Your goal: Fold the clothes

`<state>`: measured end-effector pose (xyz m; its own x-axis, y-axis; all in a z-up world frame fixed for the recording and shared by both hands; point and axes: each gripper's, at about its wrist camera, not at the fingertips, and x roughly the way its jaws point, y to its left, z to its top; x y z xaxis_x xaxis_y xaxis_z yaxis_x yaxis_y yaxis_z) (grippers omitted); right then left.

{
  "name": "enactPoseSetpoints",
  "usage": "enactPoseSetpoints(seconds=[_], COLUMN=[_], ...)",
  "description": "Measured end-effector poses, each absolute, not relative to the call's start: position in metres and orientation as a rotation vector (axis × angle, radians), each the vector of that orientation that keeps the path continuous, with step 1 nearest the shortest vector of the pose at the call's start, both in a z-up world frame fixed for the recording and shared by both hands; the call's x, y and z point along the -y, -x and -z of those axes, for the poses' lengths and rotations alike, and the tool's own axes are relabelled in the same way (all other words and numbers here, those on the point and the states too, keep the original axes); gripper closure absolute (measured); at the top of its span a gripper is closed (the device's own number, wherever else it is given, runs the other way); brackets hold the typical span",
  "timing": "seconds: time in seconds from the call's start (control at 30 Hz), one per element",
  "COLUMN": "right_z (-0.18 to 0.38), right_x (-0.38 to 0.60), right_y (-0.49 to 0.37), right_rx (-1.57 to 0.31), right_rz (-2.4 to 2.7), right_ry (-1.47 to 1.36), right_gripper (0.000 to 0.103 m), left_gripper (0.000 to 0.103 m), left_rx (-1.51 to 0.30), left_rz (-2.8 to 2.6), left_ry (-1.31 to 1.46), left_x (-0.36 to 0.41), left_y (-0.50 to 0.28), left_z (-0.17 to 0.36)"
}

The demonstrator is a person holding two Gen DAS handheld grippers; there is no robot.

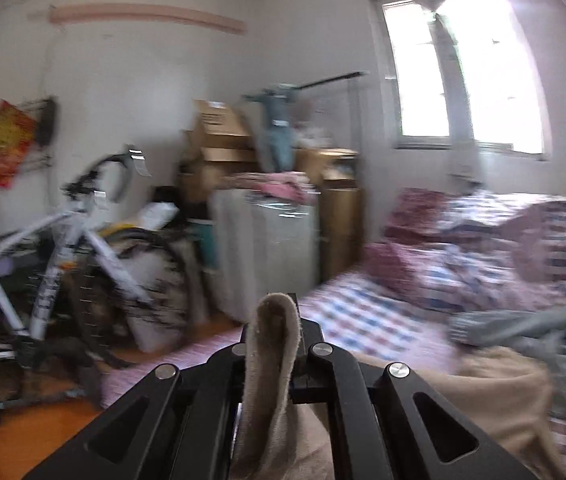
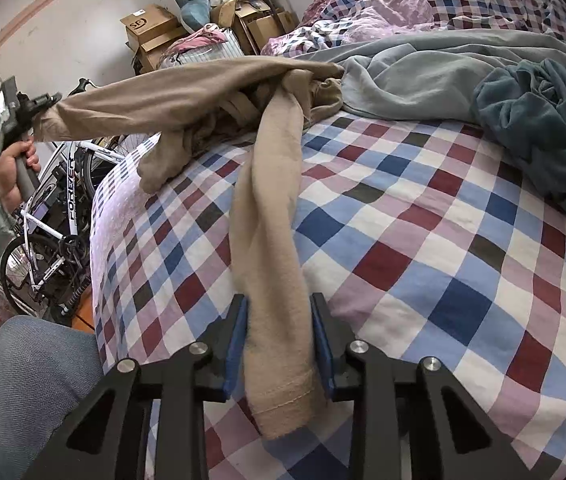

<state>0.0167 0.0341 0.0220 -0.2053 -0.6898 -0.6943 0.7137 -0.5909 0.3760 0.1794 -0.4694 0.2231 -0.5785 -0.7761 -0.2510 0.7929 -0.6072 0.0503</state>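
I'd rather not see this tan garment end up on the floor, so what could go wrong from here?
The tan garment is twisted into ropes between the left gripper and right gripper, so it may fold crooked. Its middle lies bunched against the grey-green garment and could drag it along. The left end hangs beyond the checked bedsheet, above the floor.

Cluttered bedroom [image 1: 123, 80], bright window [image 1: 463, 80]

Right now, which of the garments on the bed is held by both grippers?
The tan garment: one end in the right gripper, the other in the left gripper. The grey garment and teal garment lie untouched.
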Motion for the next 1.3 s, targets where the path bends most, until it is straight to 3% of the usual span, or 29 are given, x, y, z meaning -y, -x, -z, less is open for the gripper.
enactPoseSetpoints(seconds=[0.17, 0.33, 0.5, 0.57, 0.8, 1.1, 1.2, 1.3], right_z=[-0.022, -0.021, -0.02, -0.02, -0.018, -0.015, -0.015, -0.015], right_x=[-0.034, -0.034, -0.034, -0.034, -0.032, -0.032, -0.032, -0.032], right_y=[-0.016, -0.016, -0.017, -0.017, -0.018, -0.013, -0.009, -0.006], right_rx=[-0.031, -0.029, -0.03, -0.03, -0.043, -0.014, 0.027, 0.057], right_rz=[1.915, 1.915, 1.917, 1.918, 1.922, 1.905, 1.896, 1.885], right_ry=[-1.087, -1.088, -1.089, -1.089, -1.088, -1.102, -1.113, -1.123], right_gripper=[0.07, 0.07, 0.07, 0.07, 0.067, 0.064, 0.064, 0.064], left_gripper=[0.102, 0.094, 0.048, 0.04, 0.039, 0.039, 0.029, 0.026], left_rx=[-0.136, -0.404, -0.624, -0.647, -0.517, -0.427, -0.508, -0.326], left_rz=[1.975, 1.862, 1.788, 1.802, 1.954, 2.418, 2.573, 2.534], left_ry=[-0.385, -0.594, -0.676, -0.66, -0.741, -0.961, -1.085, -1.18], left_x=[0.537, 0.596, 0.607, 0.6, 0.542, 0.402, 0.361, 0.323], left_y=[-0.205, -0.237, -0.27, -0.282, -0.271, -0.161, -0.12, -0.087], left_z=[-0.194, -0.128, -0.07, -0.058, -0.042, -0.052, -0.057, -0.053])
